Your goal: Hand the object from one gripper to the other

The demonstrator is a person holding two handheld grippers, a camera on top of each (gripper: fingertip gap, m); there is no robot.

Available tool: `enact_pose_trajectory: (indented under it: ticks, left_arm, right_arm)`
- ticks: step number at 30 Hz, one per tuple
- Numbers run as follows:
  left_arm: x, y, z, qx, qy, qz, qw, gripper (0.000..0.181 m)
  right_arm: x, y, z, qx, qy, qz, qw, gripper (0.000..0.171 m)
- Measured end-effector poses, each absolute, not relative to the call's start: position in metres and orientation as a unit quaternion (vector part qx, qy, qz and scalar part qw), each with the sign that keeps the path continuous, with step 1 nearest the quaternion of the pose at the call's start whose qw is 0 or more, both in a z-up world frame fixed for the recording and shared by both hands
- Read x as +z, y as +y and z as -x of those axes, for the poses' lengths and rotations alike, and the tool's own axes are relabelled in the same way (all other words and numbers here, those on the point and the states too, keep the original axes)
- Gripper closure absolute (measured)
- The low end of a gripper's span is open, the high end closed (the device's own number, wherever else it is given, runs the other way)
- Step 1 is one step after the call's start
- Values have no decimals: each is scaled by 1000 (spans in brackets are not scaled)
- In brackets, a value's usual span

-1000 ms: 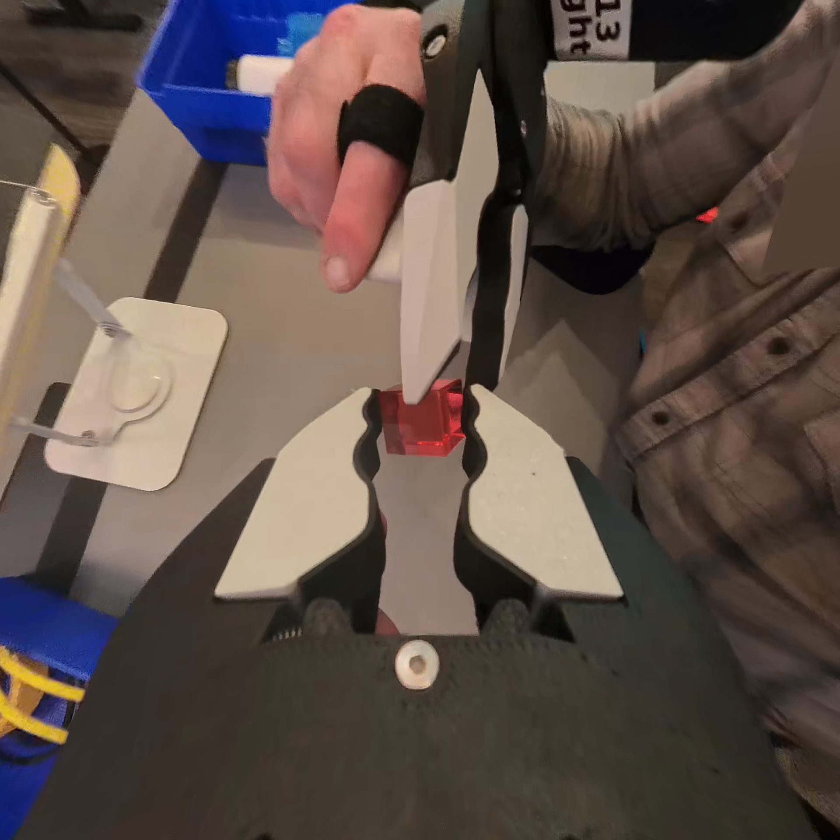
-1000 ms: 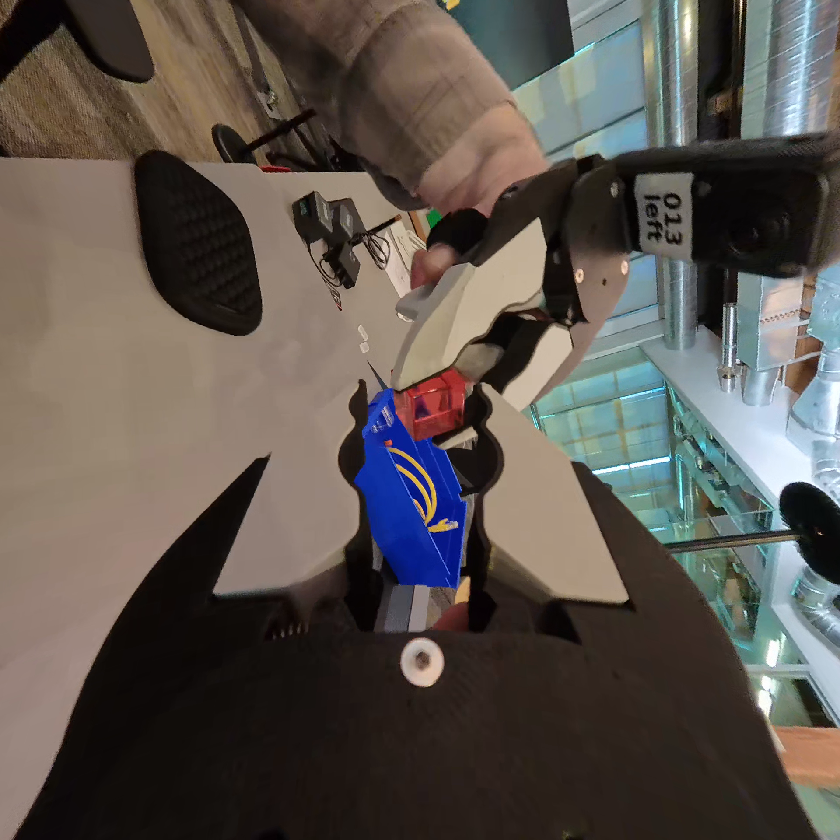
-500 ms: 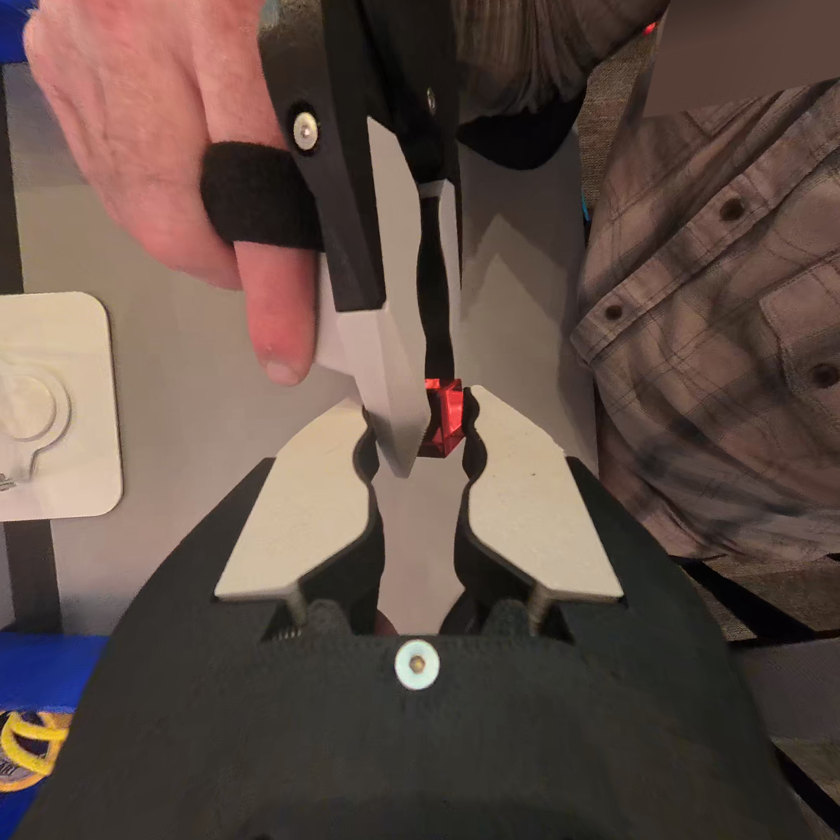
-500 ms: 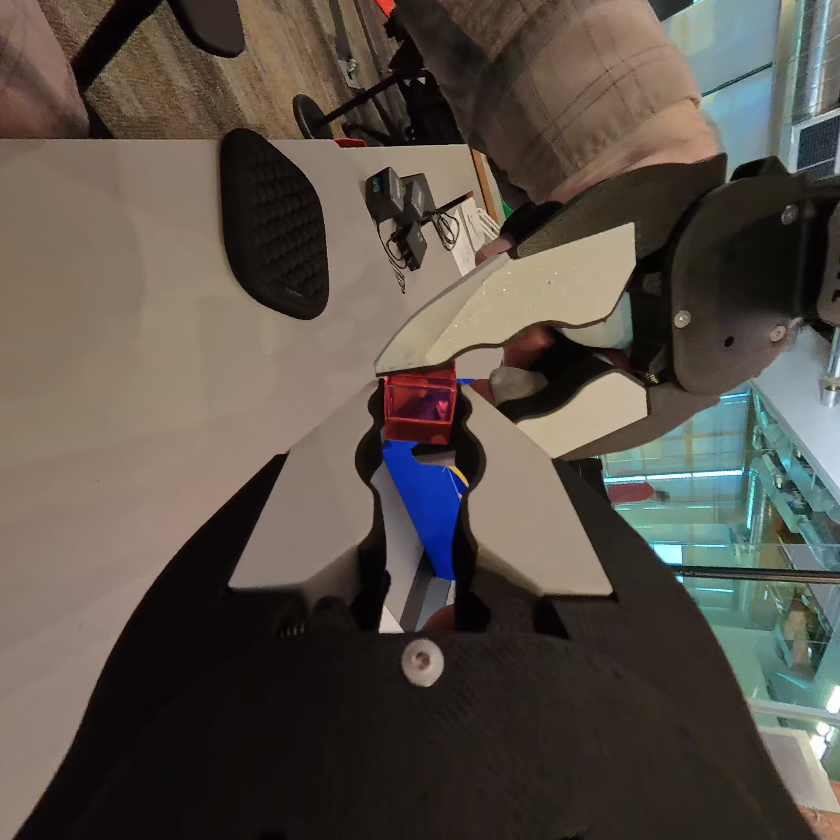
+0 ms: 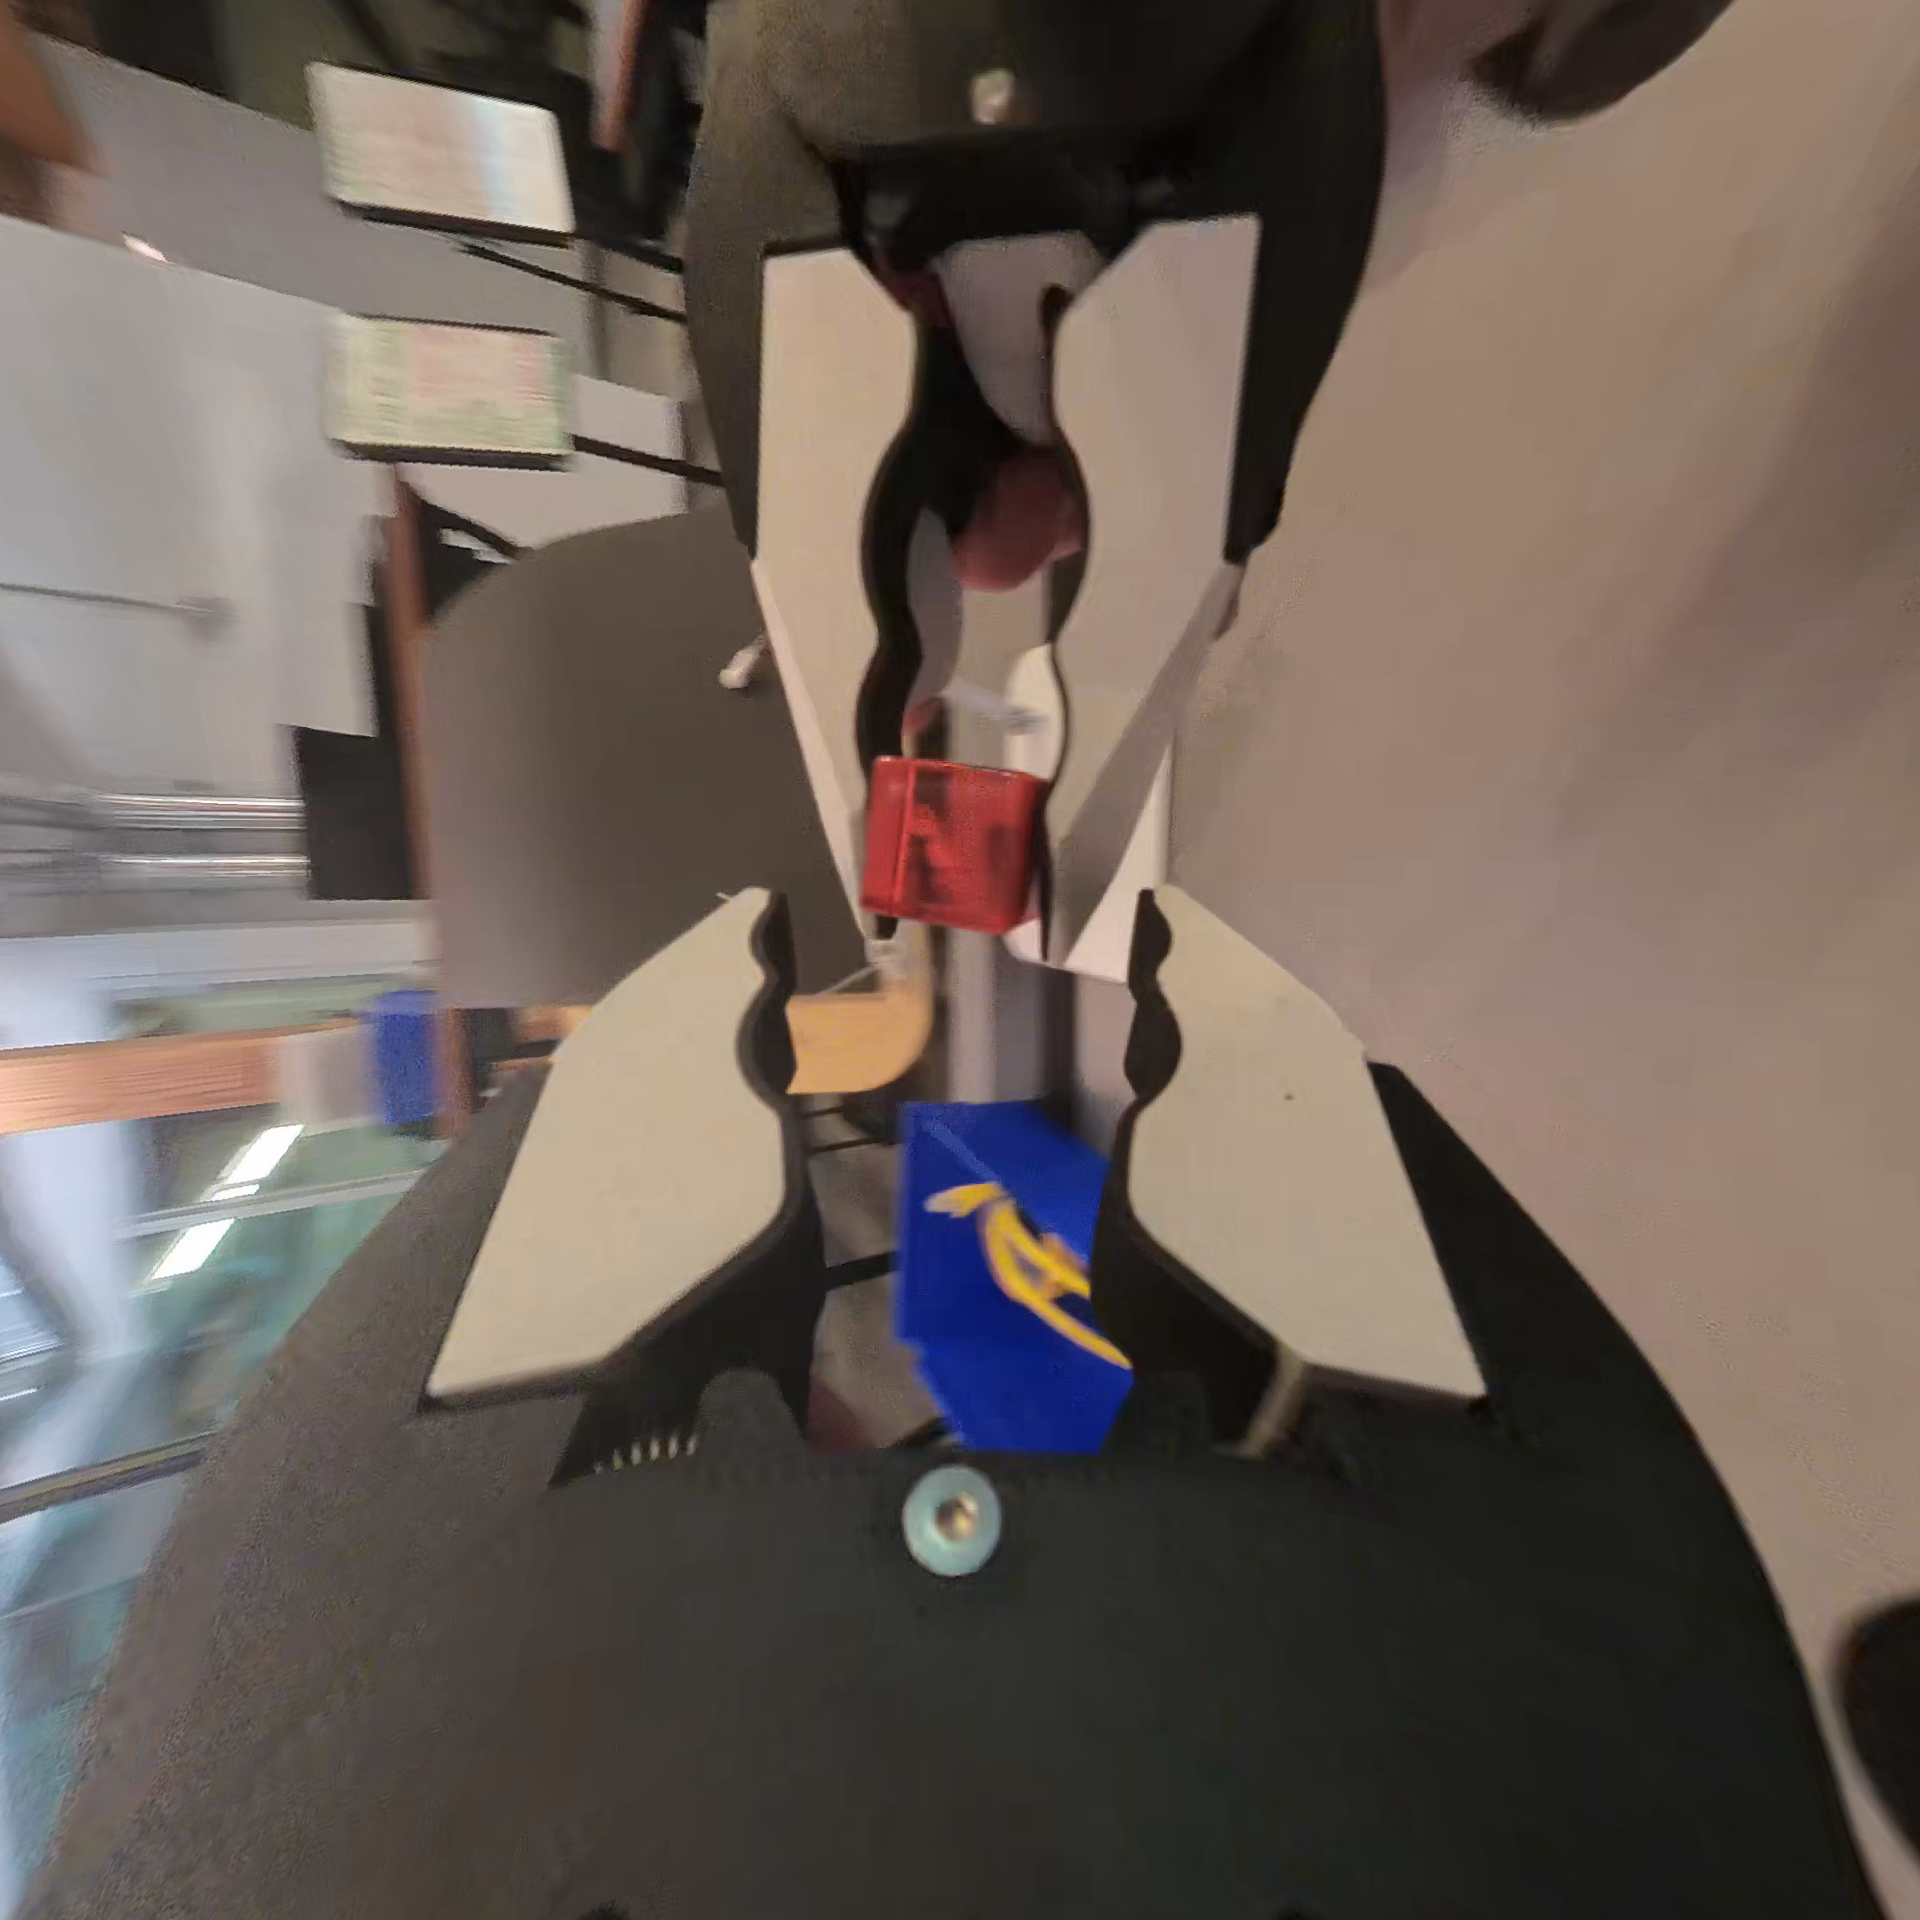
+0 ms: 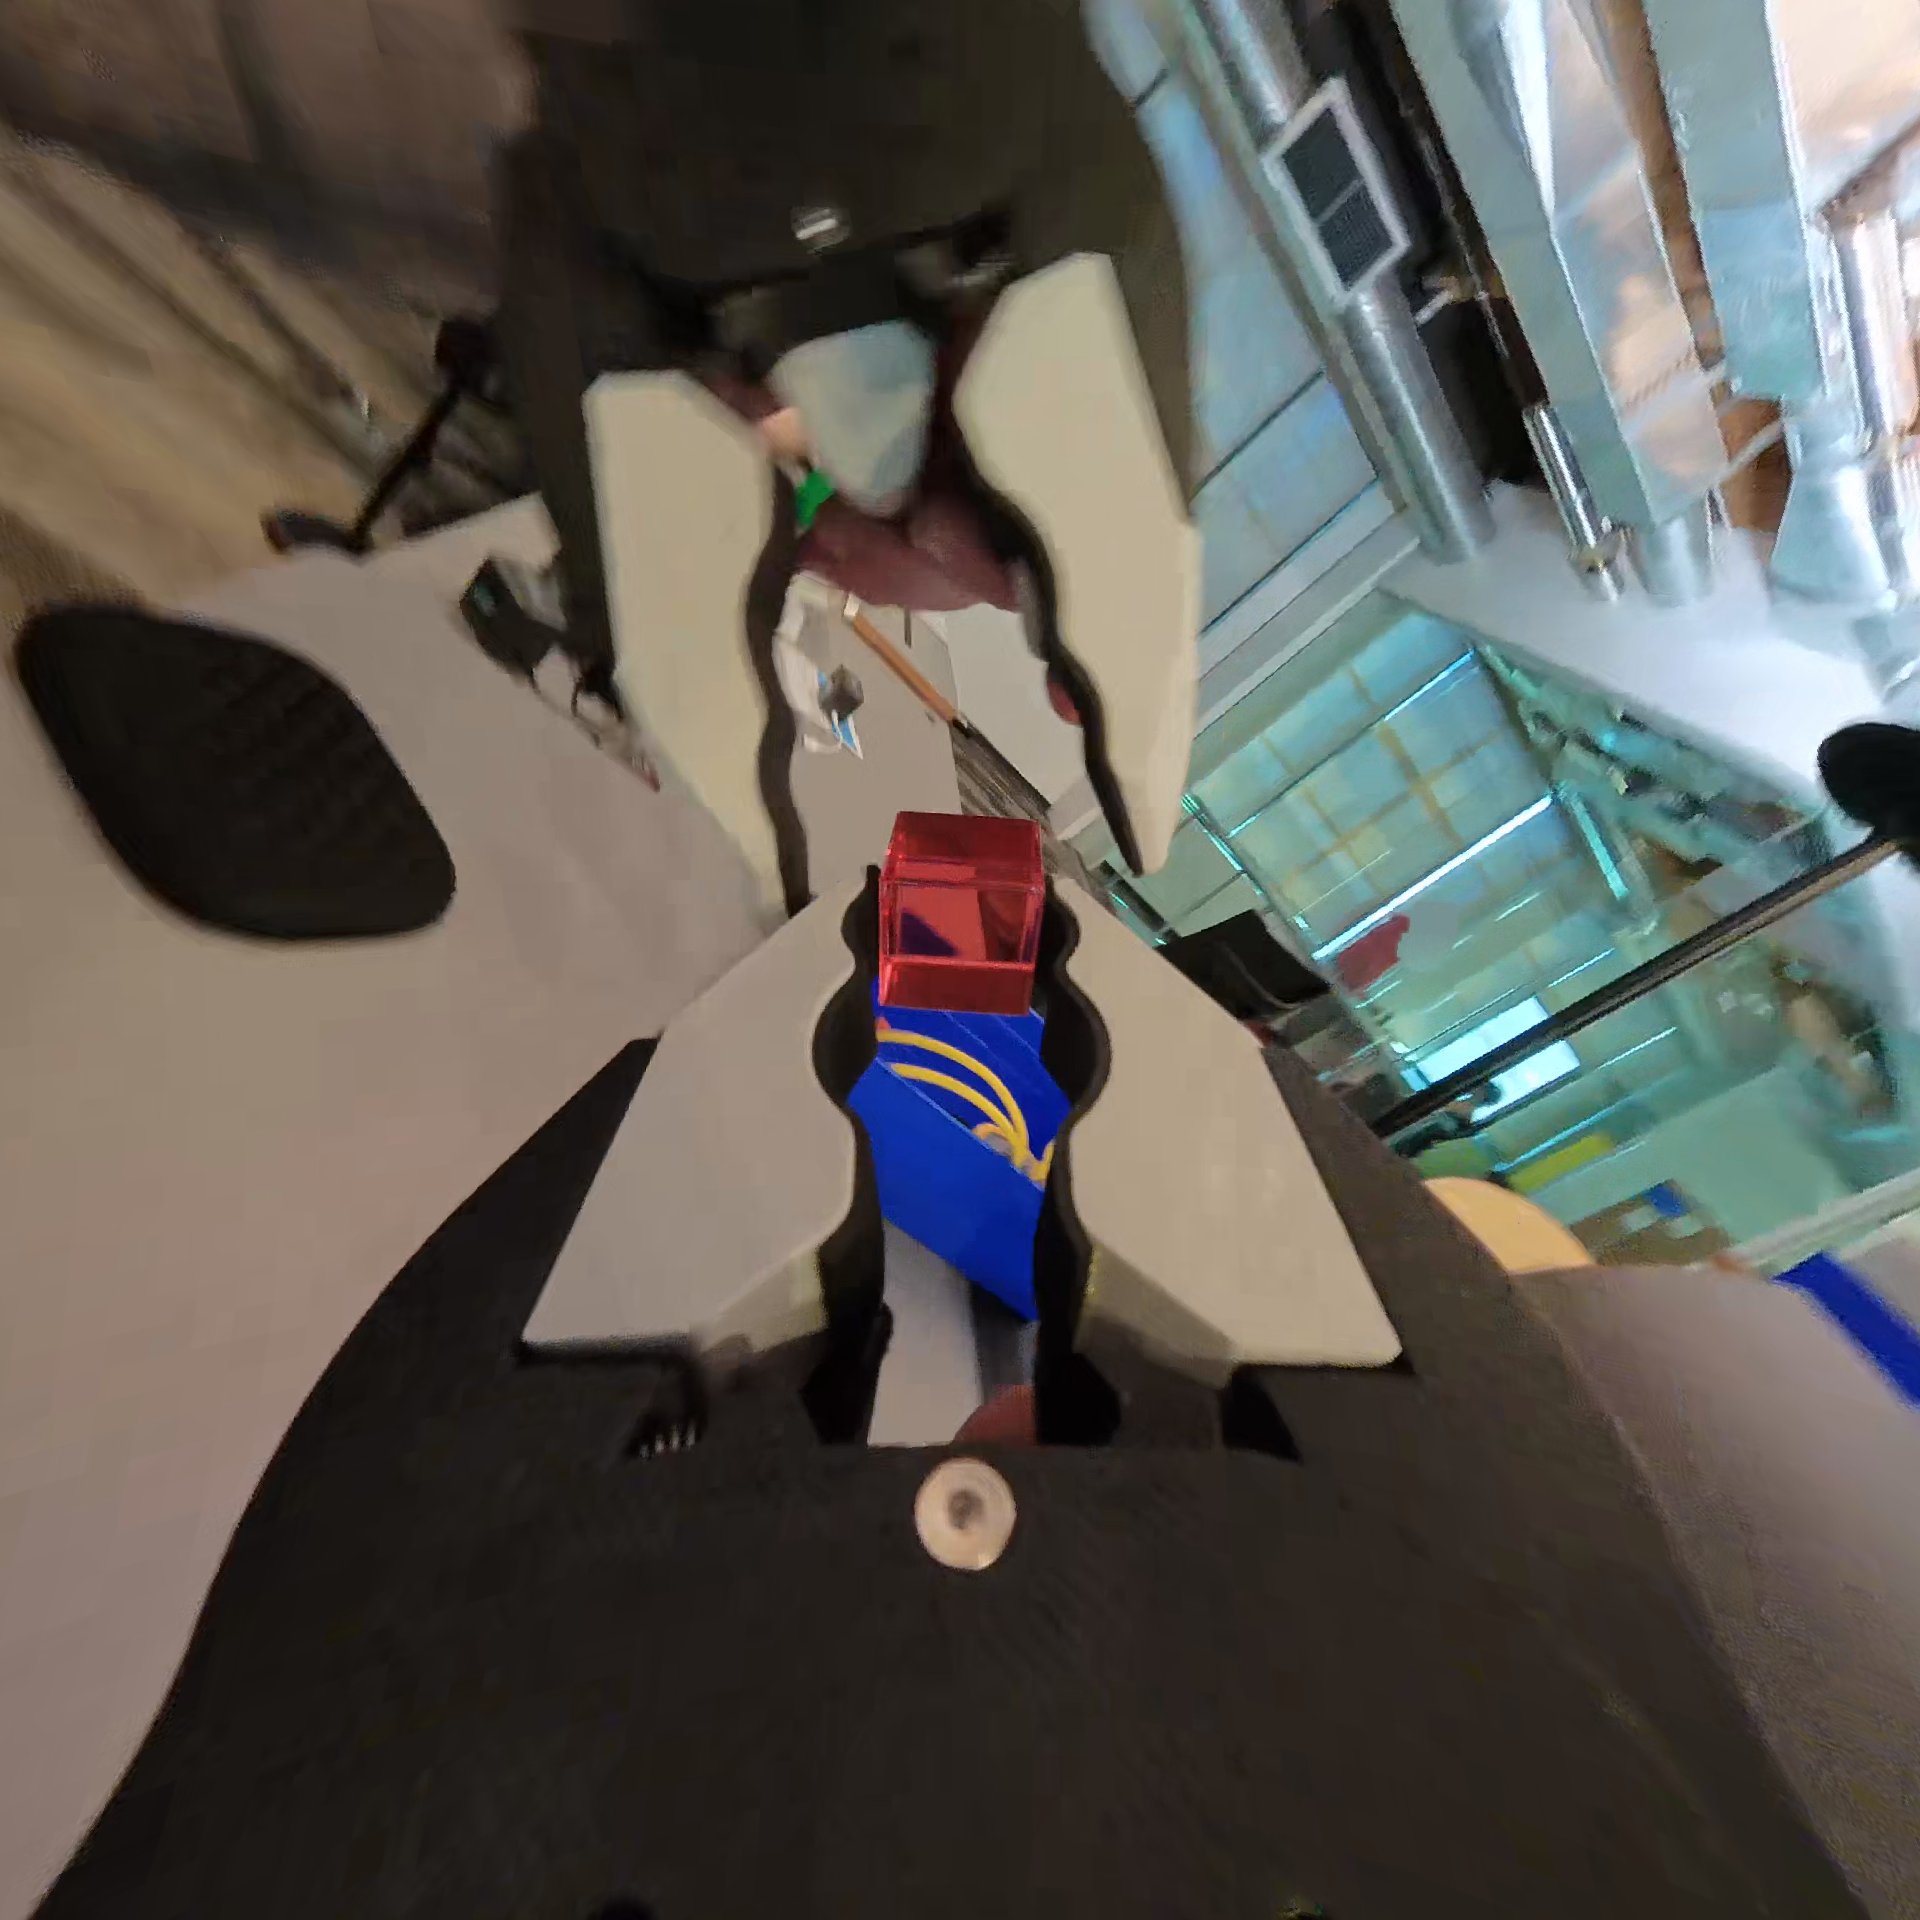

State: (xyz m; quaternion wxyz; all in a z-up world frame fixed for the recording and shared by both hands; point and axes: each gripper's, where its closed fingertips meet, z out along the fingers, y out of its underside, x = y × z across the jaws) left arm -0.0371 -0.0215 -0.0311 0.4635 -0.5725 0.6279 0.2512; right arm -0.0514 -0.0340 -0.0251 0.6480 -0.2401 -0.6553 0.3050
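The red cube (image 6: 958, 914) sits pinched between the tips of the right gripper (image 6: 961, 925), and its jaws are clenched on 2 flat sides of the cube. In the left wrist view the same cube (image 5: 951, 840) hangs at about 12 o'clock from the left gripper (image 5: 951, 925), just past its tips and not touching them. The left gripper's jaws are spread wide and hold nothing. The 2 grippers point at each other, tip to tip, up in the air above the grey surface (image 6: 260, 1091). A blue bin (image 6: 961, 1153) with yellow loops in it lies on the surface, seen behind the cube at 6 o'clock in the right wrist view. A black pad (image 6: 223, 774) lies at 9 o'clock. The cube looks small, light and hard, like see-through plastic. Its faces look smooth and shiny, so it may slip if it is squeezed near a corner or an edge. The best place to hold it is the middle of 2 flat faces that lie across from each other. The hand-over looks done, because only the right gripper has the cube. The left wrist view is blurry, so small things far off there are hard to tell.
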Motion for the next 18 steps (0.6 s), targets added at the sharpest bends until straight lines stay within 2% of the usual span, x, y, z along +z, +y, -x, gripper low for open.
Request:
enact_pose_trajectory:
  ticks: [4,9,18]
  left_arm:
    - [-30,-14,36,367,635,482,480,112]
    - [-15,-19,16,419,633,360,542,116]
    - [-32,-34,-21,396,681,276,551,125]
  right_arm:
    - [-11,-36,49,491,-595,301,561,146]
    - [-10,-50,37,683,-552,295,377,146]
    - [-37,-80,6,778,-570,176,195,147]
